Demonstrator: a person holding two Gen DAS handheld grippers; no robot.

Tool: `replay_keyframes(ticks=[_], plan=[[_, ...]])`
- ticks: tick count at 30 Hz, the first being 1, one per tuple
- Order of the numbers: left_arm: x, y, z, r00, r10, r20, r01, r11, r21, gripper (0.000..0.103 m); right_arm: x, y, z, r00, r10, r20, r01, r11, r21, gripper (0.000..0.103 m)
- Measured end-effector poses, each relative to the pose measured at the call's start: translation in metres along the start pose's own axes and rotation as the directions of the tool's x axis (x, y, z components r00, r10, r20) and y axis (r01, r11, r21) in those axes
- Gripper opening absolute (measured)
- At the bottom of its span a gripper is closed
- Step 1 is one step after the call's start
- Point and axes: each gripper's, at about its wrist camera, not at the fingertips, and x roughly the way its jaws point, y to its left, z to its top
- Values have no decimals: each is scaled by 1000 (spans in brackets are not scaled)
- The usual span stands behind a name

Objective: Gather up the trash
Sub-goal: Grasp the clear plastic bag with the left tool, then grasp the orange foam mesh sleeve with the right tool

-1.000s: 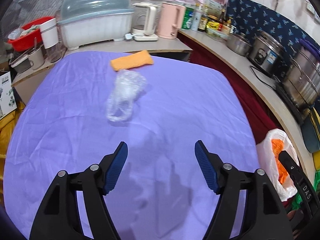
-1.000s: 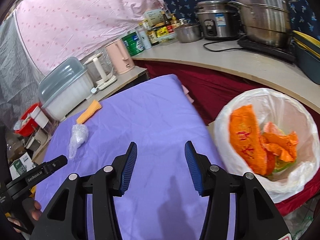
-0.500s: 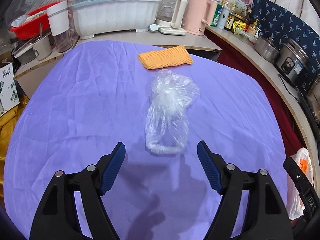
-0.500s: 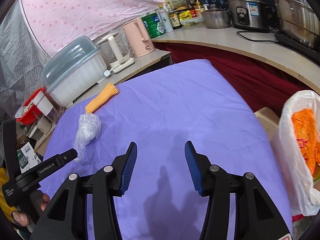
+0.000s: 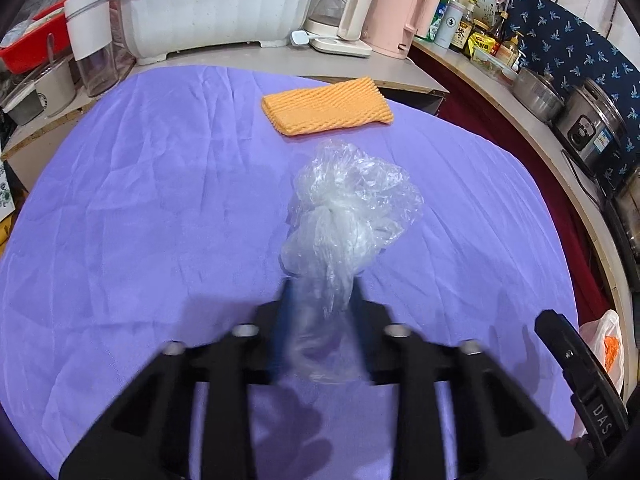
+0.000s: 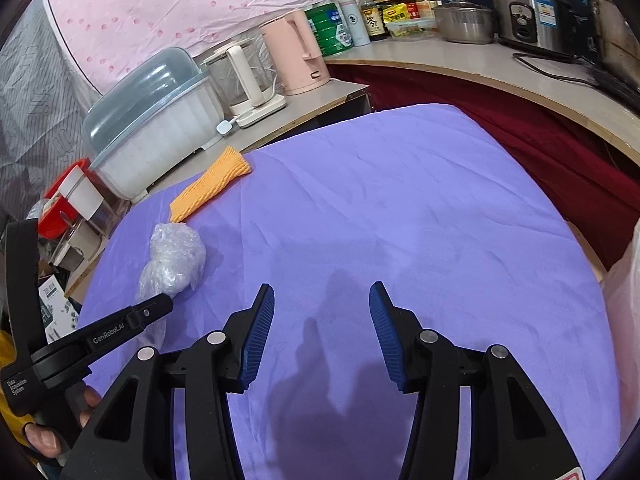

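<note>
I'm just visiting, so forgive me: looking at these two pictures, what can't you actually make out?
- Left hand-held gripper, left wrist view: motion-blurred as its jaws close on the clear plastic bag; pad contact is unclear.
- Bag's lower end: hidden between the blurred fingers.
- White trash bag: cut off by the right edge of both views, its contents mostly unseen.
- Bottle labels on the counter: too small to read.
- Person's hand, right wrist view: mostly hidden behind the gripper handle.

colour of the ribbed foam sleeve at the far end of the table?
Orange foam sleeve, on the purple cloth; clearest in left wrist view.
</note>
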Motion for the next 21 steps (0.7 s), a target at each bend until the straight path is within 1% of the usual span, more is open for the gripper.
replay_keyframes(ticks=[3,8,11,14,17,21], plan=[[-6,4,0,1000,6,20,-6,1000,7,5,8,11,4,1000,13,-6,-13,1000,-16,49],[-24,24,9,998,20,63,-19,1000,-12,3,23,36,14,998,53,-19,-54,998,-37,49],[-35,42,18,994,56,95,-54,998,-27,3,35,53,22,996,83,-27,-84,996,-40,49],[-41,63,29,986,111,121,-107,993,-40,3,51,71,32,995,98,-33,-100,994,-47,49],[-37,80,41,977,168,132,-162,985,-55,3,72,90,41,992,113,-49,-115,992,-52,49],[-25,101,58,968,214,132,-204,975,-83,3,101,110,55,991,116,-68,-120,992,-47,49]])
